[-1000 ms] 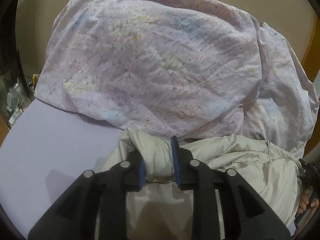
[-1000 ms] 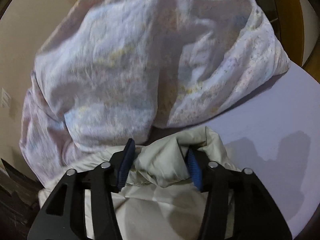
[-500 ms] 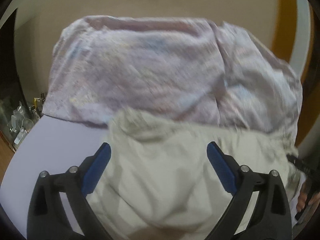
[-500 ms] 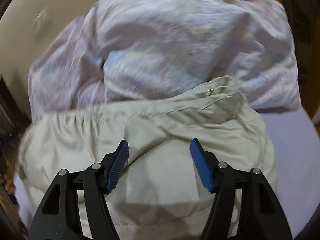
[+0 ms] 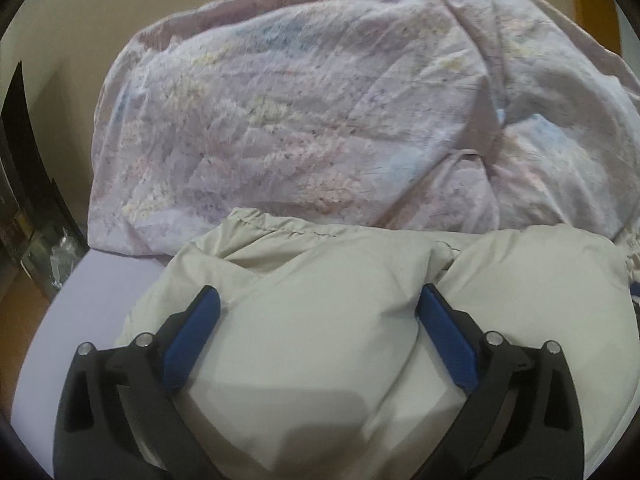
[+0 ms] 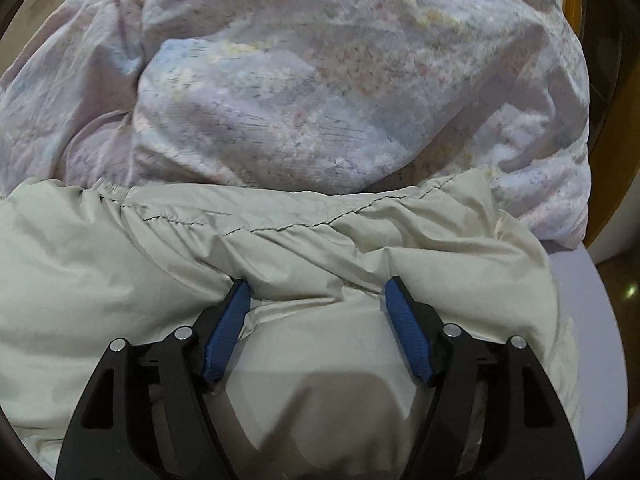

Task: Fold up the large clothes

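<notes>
A pale beige puffy garment (image 5: 320, 320) lies folded on the lilac table (image 5: 96, 288), its gathered hem along the far edge. It also fills the right wrist view (image 6: 120, 264). My left gripper (image 5: 318, 296) is open, its blue pads resting on the garment's top, holding nothing. My right gripper (image 6: 316, 284) is open too, its fingertips pressing into a crease of the same garment.
A big crumpled lilac floral sheet (image 5: 312, 112) is heaped right behind the garment; it also fills the right wrist view (image 6: 320, 80). The table's left edge (image 5: 44, 320) drops to a wooden floor. A wooden door frame (image 6: 600, 184) stands at right.
One second ago both grippers were shut on bunched folds of the beige garment. They have let go and opened wide. The garment now lies flatter and both grippers sit over it.
</notes>
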`<state>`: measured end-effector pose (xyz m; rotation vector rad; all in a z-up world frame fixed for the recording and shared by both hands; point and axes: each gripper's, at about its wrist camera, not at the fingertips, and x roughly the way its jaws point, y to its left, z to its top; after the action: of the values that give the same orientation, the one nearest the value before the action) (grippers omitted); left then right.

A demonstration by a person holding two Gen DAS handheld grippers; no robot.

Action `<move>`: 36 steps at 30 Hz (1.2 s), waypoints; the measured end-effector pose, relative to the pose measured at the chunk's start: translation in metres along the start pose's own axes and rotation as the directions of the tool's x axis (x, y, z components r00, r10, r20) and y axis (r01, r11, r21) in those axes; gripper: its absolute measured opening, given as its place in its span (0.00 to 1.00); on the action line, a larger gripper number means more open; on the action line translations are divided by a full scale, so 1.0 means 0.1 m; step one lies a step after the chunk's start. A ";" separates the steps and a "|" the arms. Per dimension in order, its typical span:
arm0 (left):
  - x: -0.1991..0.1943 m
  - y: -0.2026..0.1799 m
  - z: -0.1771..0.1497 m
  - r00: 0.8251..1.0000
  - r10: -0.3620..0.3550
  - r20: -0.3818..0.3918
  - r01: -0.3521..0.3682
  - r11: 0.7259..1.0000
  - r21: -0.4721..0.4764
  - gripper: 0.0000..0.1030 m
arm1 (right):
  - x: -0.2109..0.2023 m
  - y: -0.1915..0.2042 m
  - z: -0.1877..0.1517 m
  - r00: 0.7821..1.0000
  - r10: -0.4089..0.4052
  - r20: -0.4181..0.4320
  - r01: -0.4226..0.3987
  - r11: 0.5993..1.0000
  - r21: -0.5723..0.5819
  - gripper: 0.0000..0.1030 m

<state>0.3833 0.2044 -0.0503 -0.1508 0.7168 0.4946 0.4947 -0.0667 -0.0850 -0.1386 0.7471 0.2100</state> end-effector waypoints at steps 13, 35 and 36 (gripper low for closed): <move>0.37 -0.03 0.00 0.999 -0.001 -0.054 0.000 1.000 -0.022 0.98 | 0.24 0.02 -0.08 1.000 -0.020 0.006 0.020 0.999 0.027 0.77; 0.84 -0.08 -0.01 0.993 0.000 -0.115 -0.003 1.000 -0.018 0.98 | 0.60 0.10 0.04 0.999 -0.025 -0.033 0.026 0.999 0.028 0.80; 0.85 -0.07 0.00 0.993 0.001 -0.117 -0.003 1.000 -0.017 0.98 | 0.61 0.09 0.05 0.999 -0.026 -0.034 0.027 0.999 0.028 0.80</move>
<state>0.4417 0.2305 -0.1068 -0.1967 0.8277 0.4975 0.5393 -0.0482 -0.1241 -0.1255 0.7807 0.1719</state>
